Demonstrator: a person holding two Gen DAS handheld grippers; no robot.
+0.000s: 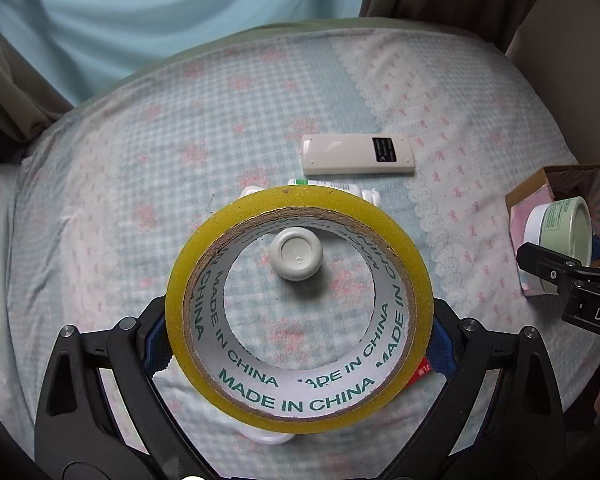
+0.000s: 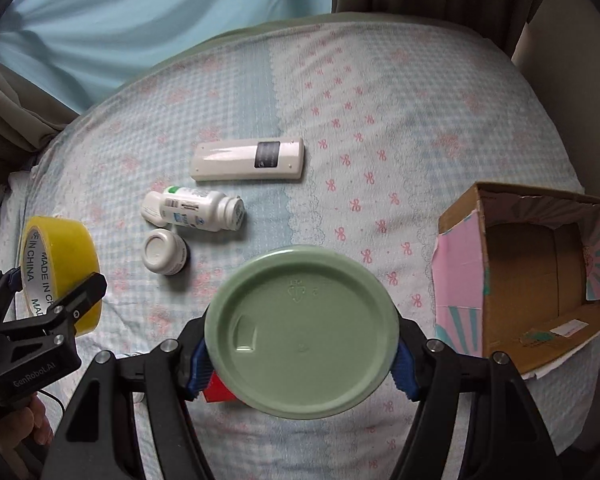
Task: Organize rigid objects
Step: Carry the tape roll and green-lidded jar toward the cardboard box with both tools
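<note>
My left gripper (image 1: 300,344) is shut on a yellow tape roll (image 1: 300,416), held above the bed; the roll also shows in the right wrist view (image 2: 64,248). My right gripper (image 2: 300,364) is shut on a green jar (image 2: 300,332), bottom facing the camera; it shows in the left wrist view (image 1: 560,232) at the right, in front of the box. An open cardboard box (image 2: 528,268) lies on its side at the right. On the bed lie a white remote (image 2: 248,159), a white bottle (image 2: 196,210) on its side and a small white jar (image 2: 162,256).
The bed (image 2: 380,128) has a blue checked and pink bow sheet. Curtains (image 2: 140,12) hang behind it. A red object (image 2: 216,392) peeks from under the green jar. The small white jar shows through the tape roll's hole in the left wrist view (image 1: 296,254).
</note>
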